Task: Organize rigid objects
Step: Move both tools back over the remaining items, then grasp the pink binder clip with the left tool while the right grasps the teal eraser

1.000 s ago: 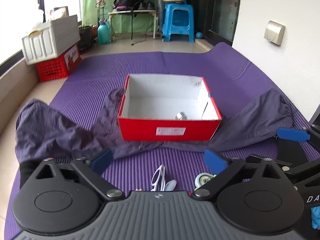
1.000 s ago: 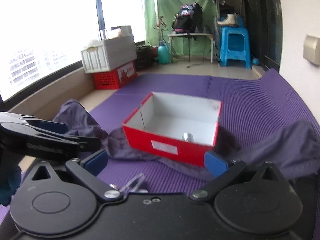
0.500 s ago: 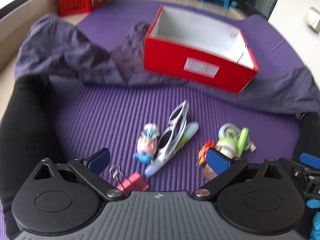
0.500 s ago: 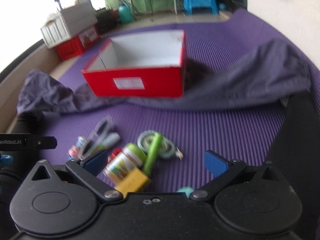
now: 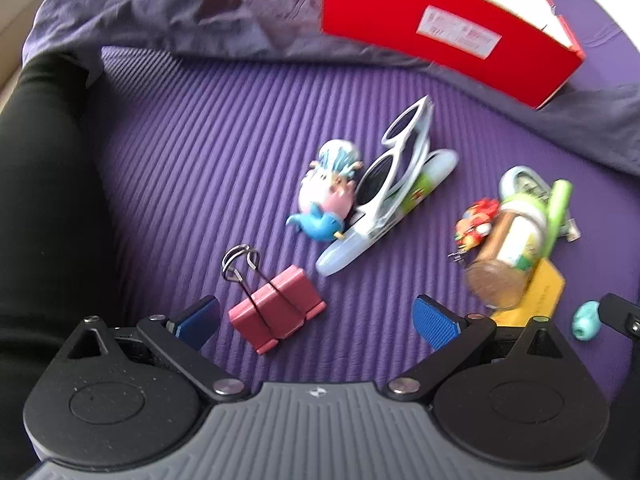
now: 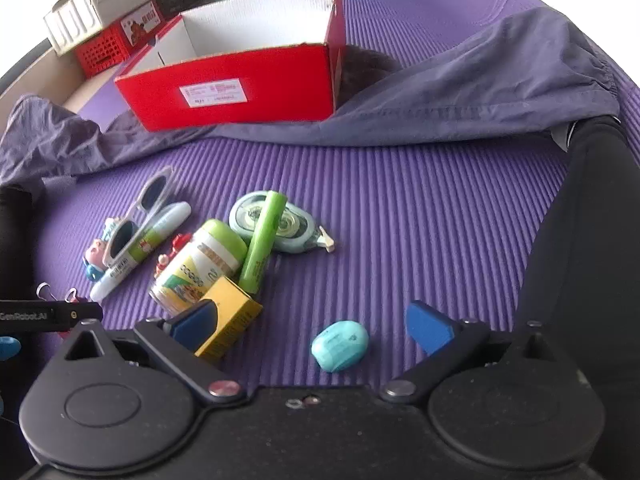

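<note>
- Now both cameras look down at the clutter on the purple mat; a second ago they faced the red box, so a pick looks near.
- The left gripper hangs open around a pink binder clip.
- The right gripper is open, a teal egg-shaped piece between its fingers.
- Counted: one pair of sunglasses, one marker, one jar, one yellow box, one green tube, one tape dispenser, two figurines.
</note>
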The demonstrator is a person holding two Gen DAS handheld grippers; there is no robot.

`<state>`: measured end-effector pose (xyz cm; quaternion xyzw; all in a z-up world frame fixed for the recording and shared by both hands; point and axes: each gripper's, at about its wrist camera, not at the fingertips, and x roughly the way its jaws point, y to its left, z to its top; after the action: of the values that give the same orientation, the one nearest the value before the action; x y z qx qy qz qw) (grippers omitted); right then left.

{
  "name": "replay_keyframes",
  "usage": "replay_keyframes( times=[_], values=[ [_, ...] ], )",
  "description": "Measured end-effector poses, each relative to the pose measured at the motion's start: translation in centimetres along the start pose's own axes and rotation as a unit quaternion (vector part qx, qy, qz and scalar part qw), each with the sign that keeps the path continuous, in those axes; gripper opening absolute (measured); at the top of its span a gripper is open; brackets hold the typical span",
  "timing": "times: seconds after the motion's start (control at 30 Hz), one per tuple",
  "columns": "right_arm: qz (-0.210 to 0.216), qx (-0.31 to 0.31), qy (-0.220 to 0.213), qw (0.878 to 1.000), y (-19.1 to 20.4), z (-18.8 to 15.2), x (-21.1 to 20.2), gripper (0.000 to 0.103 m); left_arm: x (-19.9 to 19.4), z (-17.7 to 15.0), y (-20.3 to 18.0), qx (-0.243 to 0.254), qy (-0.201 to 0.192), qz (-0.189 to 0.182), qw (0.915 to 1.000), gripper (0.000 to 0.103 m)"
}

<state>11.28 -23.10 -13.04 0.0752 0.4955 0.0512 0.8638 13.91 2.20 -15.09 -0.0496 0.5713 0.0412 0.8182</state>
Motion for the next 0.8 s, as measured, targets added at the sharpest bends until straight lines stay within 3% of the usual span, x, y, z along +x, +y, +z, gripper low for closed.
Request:
replay_keyframes(
  times=[0.27, 0.43, 0.57, 0.67, 0.8],
  values=[
    [-0.011, -0.010, 0.044, 0.999, 0.2, -0.3, 1.9, 0.094, 2.3, 0.0, 0.7, -0.027, 0.027, 0.025, 0.9990, 0.103],
    [-0.015, 0.018, 0.086, 0.996, -0.6, -0.4, 3.6, 0.083, 2.7, 0.2, 1.1, -0.037, 0.032, 0.026, 0.9984, 0.102],
    [-0.012, 0.038, 0.107, 0.993, -1.0, -0.5, 4.6, 0.077, 2.8, 0.2, 1.2, -0.043, 0.033, 0.026, 0.9982, 0.097],
    [-0.018, 0.033, 0.104, 0.994, -0.8, -0.4, 4.7, 0.075, 2.7, 0.3, 1.4, -0.047, 0.026, 0.027, 0.9982, 0.090],
    [-0.029, 0.023, 0.099, 0.994, -0.6, -0.4, 4.6, 0.064, 2.4, 0.2, 1.3, -0.042, 0.019, 0.033, 0.9984, 0.082]
  ],
)
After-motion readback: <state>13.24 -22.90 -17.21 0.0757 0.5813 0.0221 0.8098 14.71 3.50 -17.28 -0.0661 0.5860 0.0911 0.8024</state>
